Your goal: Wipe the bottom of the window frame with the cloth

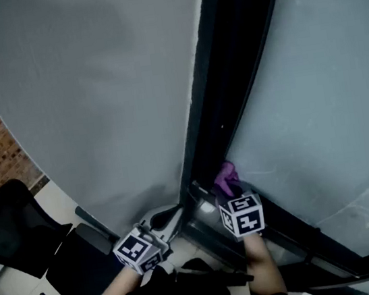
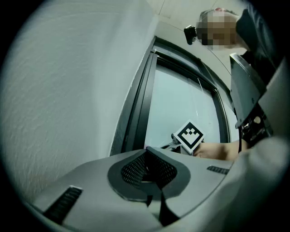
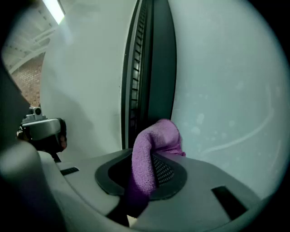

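In the head view a marker cube hides most of the cloth. Only a purple tip shows, and whether it touches the frame cannot be told. The left edge cuts off the chair.

Wall on my left, glass pane on the rt, window frame btwn them. Cloth sits in my R gripper, by the frame's lower end. L gripper just left of it, in front of the wall. Office chair further left.
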A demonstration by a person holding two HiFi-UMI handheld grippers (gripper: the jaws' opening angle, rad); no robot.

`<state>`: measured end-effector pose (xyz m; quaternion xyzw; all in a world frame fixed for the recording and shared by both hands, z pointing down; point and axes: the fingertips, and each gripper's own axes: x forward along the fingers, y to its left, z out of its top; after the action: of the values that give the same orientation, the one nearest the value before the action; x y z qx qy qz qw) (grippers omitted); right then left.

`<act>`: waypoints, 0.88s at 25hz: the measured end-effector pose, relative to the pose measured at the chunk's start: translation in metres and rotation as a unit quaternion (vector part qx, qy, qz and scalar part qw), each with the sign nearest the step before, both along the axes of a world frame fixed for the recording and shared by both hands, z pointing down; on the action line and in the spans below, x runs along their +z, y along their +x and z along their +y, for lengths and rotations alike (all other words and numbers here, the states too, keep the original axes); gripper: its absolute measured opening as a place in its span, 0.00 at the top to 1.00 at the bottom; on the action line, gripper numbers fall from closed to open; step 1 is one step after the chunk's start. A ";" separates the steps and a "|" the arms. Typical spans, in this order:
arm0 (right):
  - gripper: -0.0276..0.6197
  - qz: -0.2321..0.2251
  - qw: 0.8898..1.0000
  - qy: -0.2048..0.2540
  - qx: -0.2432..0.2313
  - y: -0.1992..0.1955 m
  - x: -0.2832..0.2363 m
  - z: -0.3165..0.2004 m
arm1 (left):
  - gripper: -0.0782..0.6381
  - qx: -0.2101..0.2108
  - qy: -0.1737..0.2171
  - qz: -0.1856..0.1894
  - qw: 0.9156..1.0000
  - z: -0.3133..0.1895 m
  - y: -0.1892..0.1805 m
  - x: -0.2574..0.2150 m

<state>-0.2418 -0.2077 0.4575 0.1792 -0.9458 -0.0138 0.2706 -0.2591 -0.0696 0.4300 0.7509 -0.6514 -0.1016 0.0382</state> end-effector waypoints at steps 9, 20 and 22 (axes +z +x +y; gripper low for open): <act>0.83 0.079 0.997 0.022 -0.003 -0.008 0.023 -0.016 | 0.89 0.014 0.005 -0.006 1.000 -0.006 -0.004 0.000; 0.83 0.077 0.994 0.042 0.069 0.040 0.020 -0.025 | 0.89 0.075 -0.001 -0.007 0.997 -0.025 0.018 0.002; 0.83 0.072 0.993 0.039 0.085 0.053 0.019 -0.027 | 0.89 0.088 0.000 -0.009 0.996 -0.030 0.022 0.003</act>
<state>-0.1889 -0.2344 0.4769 0.2677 -0.9038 -0.0408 0.3314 -0.2373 -0.0992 0.4328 0.8062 -0.5832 -0.0911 0.0411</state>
